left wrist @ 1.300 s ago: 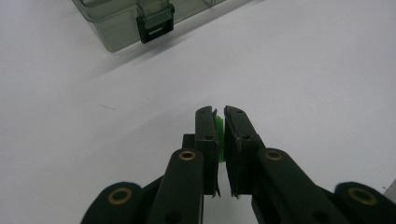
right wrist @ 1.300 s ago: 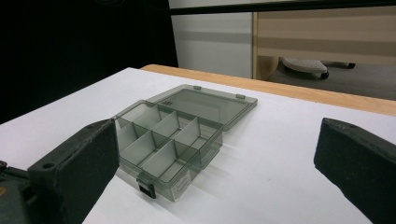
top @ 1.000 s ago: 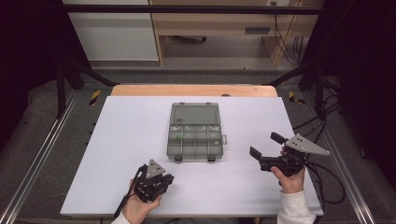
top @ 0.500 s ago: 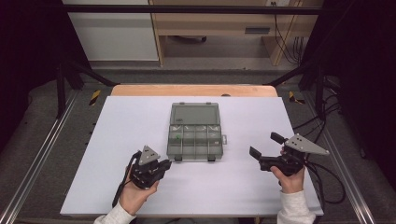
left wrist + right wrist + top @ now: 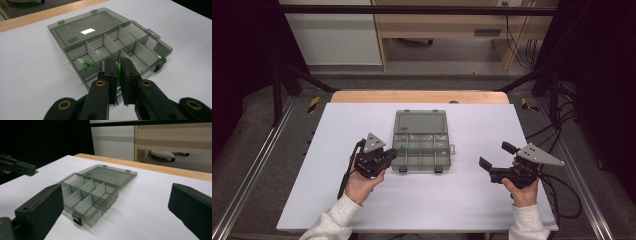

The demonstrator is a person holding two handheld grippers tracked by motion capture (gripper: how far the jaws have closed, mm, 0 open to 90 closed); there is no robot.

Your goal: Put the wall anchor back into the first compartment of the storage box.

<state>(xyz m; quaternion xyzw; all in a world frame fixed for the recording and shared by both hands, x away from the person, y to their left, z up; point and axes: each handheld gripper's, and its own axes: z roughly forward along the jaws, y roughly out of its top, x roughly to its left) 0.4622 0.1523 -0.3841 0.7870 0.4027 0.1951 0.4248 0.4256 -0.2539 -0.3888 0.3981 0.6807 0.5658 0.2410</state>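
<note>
Left tool: the left tool (image 5: pixel 388 154) was clenched on a small green piece (image 5: pixel 117 74), a thin strip pinched upright between its two jaws, so the piece could be carried without slipping.
Position of left tool: it hung just over the near-left corner of the organiser box (image 5: pixel 422 140), jaws pointed toward the compartments; this looked like a line-up for dropping the piece in.
Box: the box sat near the middle of the bench (image 5: pixel 462 200), lid (image 5: pixel 420 121) folded flat away from the person, leaving every compartment reachable from above.
Contents: another green piece (image 5: pixel 87 63) and two pale bits lay in the near-left compartments, so sorting seemed under way.
Right tool: the right tool (image 5: pixel 494 161) was released, jaws wide and empty, held well apart from the box at its right, likely waiting out of the way.
Latches: the two front latches (image 5: pixel 438 170) hung open.
</note>
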